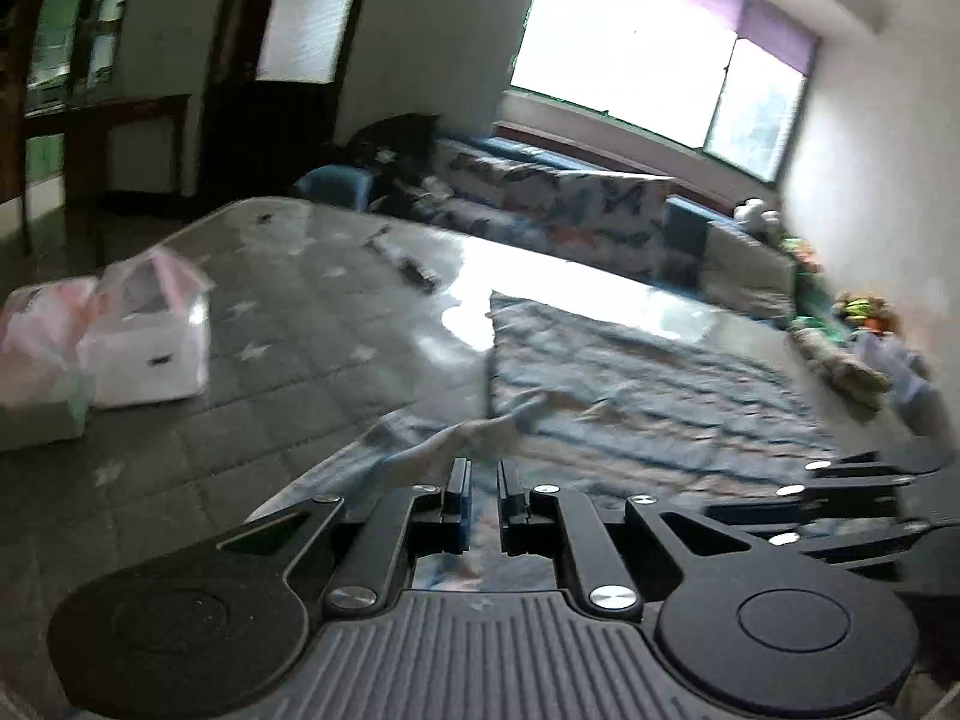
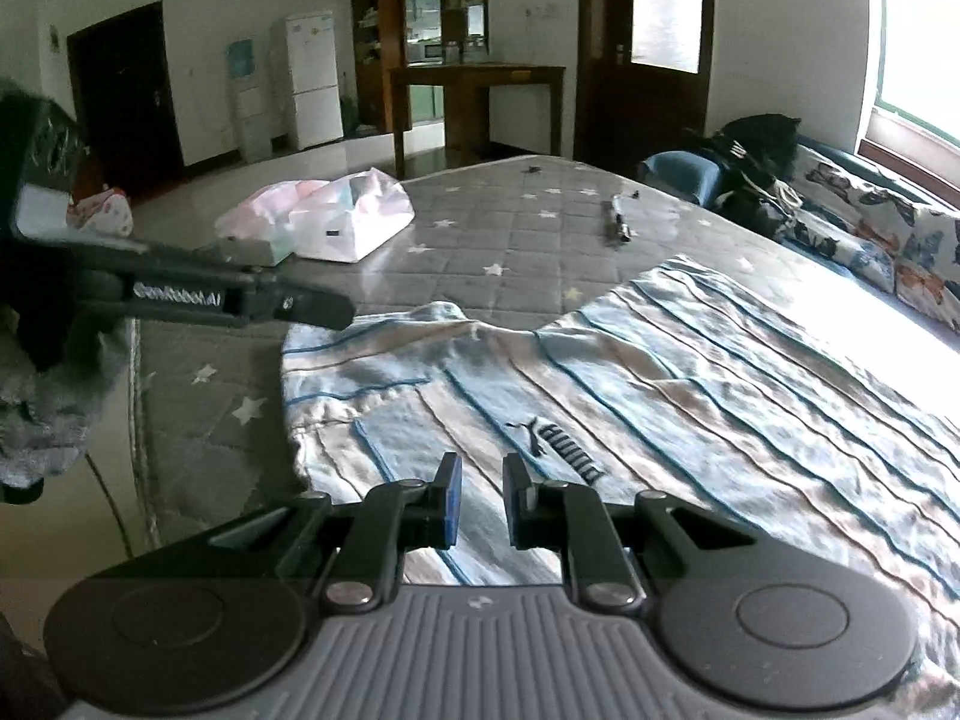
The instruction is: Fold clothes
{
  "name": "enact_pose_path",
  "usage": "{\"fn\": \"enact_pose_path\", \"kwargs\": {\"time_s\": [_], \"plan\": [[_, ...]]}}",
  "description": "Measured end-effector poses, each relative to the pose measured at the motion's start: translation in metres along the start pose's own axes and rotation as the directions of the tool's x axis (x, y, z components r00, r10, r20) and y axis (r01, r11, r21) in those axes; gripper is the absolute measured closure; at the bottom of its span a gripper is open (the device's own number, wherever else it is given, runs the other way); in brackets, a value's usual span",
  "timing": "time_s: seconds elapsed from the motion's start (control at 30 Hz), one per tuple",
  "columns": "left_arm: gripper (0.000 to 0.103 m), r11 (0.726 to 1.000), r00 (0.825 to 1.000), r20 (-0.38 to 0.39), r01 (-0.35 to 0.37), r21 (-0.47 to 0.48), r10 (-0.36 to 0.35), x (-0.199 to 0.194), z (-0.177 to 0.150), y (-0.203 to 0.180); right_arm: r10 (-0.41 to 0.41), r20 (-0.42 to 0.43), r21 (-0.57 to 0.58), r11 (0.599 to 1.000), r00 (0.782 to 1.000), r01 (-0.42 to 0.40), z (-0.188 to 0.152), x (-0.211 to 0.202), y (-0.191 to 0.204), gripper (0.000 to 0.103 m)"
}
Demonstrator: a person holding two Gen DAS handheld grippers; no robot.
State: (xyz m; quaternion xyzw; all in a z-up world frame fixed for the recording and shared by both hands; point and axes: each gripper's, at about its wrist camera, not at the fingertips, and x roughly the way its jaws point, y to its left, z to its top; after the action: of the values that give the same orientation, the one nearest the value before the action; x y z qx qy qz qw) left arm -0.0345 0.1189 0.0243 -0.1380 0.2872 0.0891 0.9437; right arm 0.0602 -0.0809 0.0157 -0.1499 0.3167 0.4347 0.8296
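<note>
Underneath, rumpled striped shirt (image 2: 630, 360) on quilted mattress (image 2: 510, 228)

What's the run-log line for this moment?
task: fold clothes | left gripper: jaws shut on striped shirt edge | right gripper: over shirt, grip unclear | shirt: on mattress

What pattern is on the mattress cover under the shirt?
Grey quilted mattress cover with small white stars, clearest in the right wrist view.
</note>
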Motion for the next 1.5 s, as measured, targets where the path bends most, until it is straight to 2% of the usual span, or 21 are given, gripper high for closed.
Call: {"fn": "enact_pose_path", "kwargs": {"time_s": [0.13, 0.2, 0.27, 0.5, 0.53, 0.57, 0.6, 0.67, 0.73, 0.83, 0.93, 1.13, 1.37, 1.5], "plan": [[0.084, 0.985, 0.986, -0.039, -0.162, -0.06, 0.16, 0.008, -0.01, 0.019, 0.0, -0.001, 0.008, 1.0, 1.0, 0.0, -0.003, 0.0, -0.003, 0.089], [0.069, 0.971, 0.973, -0.054, -0.228, -0.077, 0.224, 0.011, -0.015, 0.026, 0.004, 0.0, 0.009, 1.0, 1.0, -0.004, -0.004, 0.001, -0.003, 0.089], [0.062, 0.96, 0.963, -0.056, -0.266, -0.085, 0.262, 0.013, -0.017, 0.03, 0.009, 0.001, 0.01, 1.0, 1.0, -0.009, -0.004, 0.002, -0.001, 0.089], [0.064, 0.955, 0.961, -0.071, -0.273, -0.119, 0.266, 0.024, -0.021, 0.042, 0.006, 0.0, 0.009, 1.0, 1.0, -0.006, -0.004, 0.003, 0.002, 0.089], [0.066, 0.954, 0.961, -0.071, -0.273, -0.122, 0.266, 0.024, -0.021, 0.043, 0.004, 0.0, 0.012, 1.0, 1.0, -0.004, -0.005, 0.002, 0.001, 0.089], [0.08, 0.953, 0.961, -0.071, -0.274, -0.125, 0.267, 0.025, -0.021, 0.044, 0.001, 0.001, 0.016, 1.0, 1.0, -0.001, -0.005, 0.002, 0.001, 0.089], [0.092, 0.955, 0.964, -0.07, -0.264, -0.134, 0.257, 0.025, -0.021, 0.046, -0.001, 0.001, 0.019, 1.0, 1.0, 0.001, -0.005, 0.001, 0.0, 0.089], [0.095, 0.96, 0.972, -0.064, -0.232, -0.158, 0.225, 0.023, -0.018, 0.049, -0.007, 0.003, 0.026, 1.0, 1.0, 0.007, -0.006, 0.0, -0.001, 0.089], [0.096, 0.97, 0.983, -0.033, -0.182, -0.162, 0.179, 0.016, -0.014, 0.046, -0.012, 0.005, 0.036, 0.999, 1.0, 0.012, -0.007, -0.002, -0.003, 0.089], [0.096, 0.991, 0.997, 0.024, -0.076, -0.114, 0.079, 0.004, -0.007, 0.03, -0.022, 0.011, 0.052, 0.998, 1.0, 0.021, -0.008, -0.006, -0.008, 0.089], [0.096, 0.998, 0.998, 0.055, 0.038, -0.046, -0.035, -0.003, -0.003, 0.011, -0.033, 0.019, 0.074, 0.997, 0.999, 0.031, -0.008, -0.009, -0.014, 0.089], [0.096, 0.973, 0.975, 0.014, 0.221, 0.069, -0.222, 0.002, -0.01, -0.025, -0.041, 0.034, 0.114, 0.993, 0.999, 0.037, -0.006, -0.013, -0.025, 0.089], [0.095, 0.932, 0.938, -0.105, 0.341, 0.121, -0.329, 0.018, -0.026, -0.049, -0.035, 0.035, 0.148, 0.989, 0.999, 0.029, 0.002, -0.007, -0.032, 0.089], [0.093, 0.918, 0.921, -0.156, 0.378, 0.123, -0.358, 0.025, -0.035, -0.055, -0.023, 0.034, 0.153, 0.988, 0.999, 0.017, 0.009, 0.0, -0.032, 0.089]]}}
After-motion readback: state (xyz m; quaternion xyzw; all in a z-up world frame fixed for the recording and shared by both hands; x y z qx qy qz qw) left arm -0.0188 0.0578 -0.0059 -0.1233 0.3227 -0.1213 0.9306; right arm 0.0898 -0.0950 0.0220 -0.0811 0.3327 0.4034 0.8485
